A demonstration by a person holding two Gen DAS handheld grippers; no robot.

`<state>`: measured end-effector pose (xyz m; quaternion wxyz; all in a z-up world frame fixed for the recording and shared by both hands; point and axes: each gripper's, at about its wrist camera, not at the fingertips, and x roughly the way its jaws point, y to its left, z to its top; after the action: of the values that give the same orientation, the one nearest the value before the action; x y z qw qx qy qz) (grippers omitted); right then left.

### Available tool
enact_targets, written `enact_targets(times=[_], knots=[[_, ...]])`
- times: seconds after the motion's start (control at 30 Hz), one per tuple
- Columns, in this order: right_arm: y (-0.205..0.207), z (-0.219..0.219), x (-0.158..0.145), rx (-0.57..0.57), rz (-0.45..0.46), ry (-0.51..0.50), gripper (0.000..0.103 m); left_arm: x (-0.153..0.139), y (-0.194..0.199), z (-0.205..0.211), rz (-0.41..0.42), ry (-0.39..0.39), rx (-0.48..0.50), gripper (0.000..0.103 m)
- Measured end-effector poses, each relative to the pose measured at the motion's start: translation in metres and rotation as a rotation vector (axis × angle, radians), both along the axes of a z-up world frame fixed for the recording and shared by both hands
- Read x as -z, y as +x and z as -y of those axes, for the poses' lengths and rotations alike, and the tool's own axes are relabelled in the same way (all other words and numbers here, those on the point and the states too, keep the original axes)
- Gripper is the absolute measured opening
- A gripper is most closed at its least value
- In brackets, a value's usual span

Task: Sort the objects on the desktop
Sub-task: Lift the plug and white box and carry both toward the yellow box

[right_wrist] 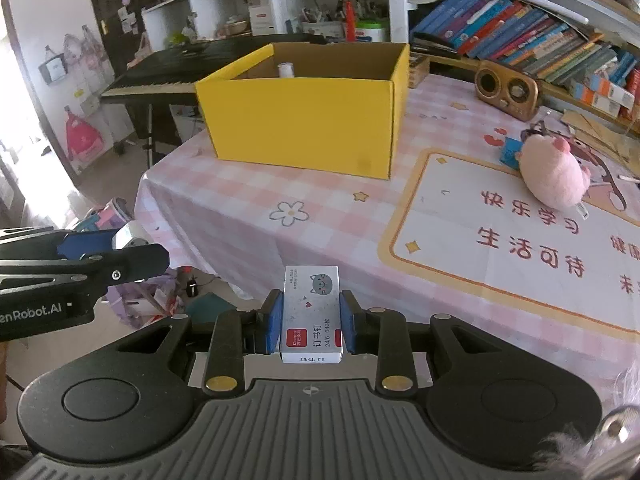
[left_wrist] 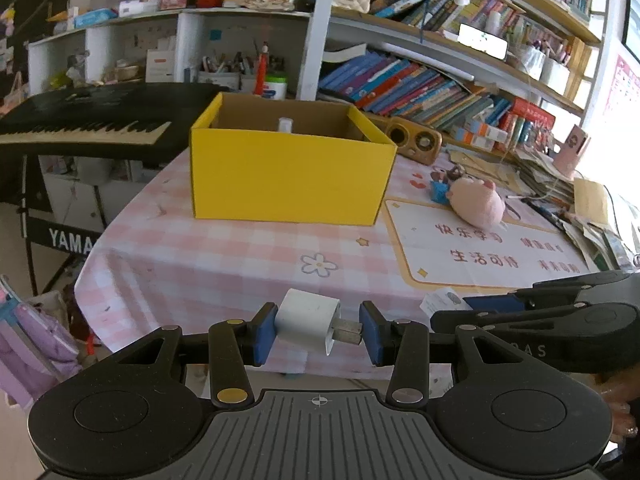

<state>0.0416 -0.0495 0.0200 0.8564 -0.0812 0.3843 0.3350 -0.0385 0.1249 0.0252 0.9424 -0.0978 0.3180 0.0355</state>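
Note:
My left gripper [left_wrist: 318, 330] is shut on a white plug charger [left_wrist: 306, 322], its metal prongs against the right pad, held above the near table edge. My right gripper [right_wrist: 311, 320] is shut on a small white staples box [right_wrist: 312, 312] with a cat drawing. In the left wrist view the right gripper [left_wrist: 480, 306] shows at the right, with the staples box [left_wrist: 442, 300] peeking out. In the right wrist view the left gripper [right_wrist: 116, 246] enters from the left, holding the charger [right_wrist: 130, 236]. An open yellow cardboard box [left_wrist: 288, 176] [right_wrist: 304, 124] stands ahead on the table, with a small white cylinder [left_wrist: 285, 124] [right_wrist: 285, 69] inside.
A pink checked tablecloth [left_wrist: 224, 256] covers the table. A pink plush pig [left_wrist: 476, 200] [right_wrist: 552, 176] lies right of the box, a wooden speaker [left_wrist: 416, 140] [right_wrist: 506, 88] behind it. A keyboard [left_wrist: 80, 120] stands left; bookshelves [left_wrist: 440, 80] line the back. Paper piles [left_wrist: 540, 172] sit far right.

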Motion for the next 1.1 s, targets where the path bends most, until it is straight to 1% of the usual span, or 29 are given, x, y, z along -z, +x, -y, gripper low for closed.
enact_targets(times=[0.23,0.43,0.63,0.73,1.1], knots=[[0.000,-0.006,-0.001,-0.016,0.003,-0.008,0.028,0.001,0.002,-0.001,-0.005,-0.010,-0.003,0.043],[0.002,-0.008,-0.001,-0.021,0.006,-0.006,0.028,-0.001,0.005,-0.004,0.006,-0.006,-0.011,0.043],[0.011,-0.015,-0.007,-0.031,0.051,-0.004,0.028,-0.005,0.014,-0.013,0.020,-0.011,-0.032,0.043],[0.019,-0.019,-0.012,-0.037,0.074,0.002,0.028,-0.010,0.022,-0.019,0.032,-0.017,-0.048,0.043],[0.066,-0.036,-0.034,-0.049,0.099,0.058,0.028,-0.031,0.056,-0.036,0.094,-0.001,-0.085,0.043]])
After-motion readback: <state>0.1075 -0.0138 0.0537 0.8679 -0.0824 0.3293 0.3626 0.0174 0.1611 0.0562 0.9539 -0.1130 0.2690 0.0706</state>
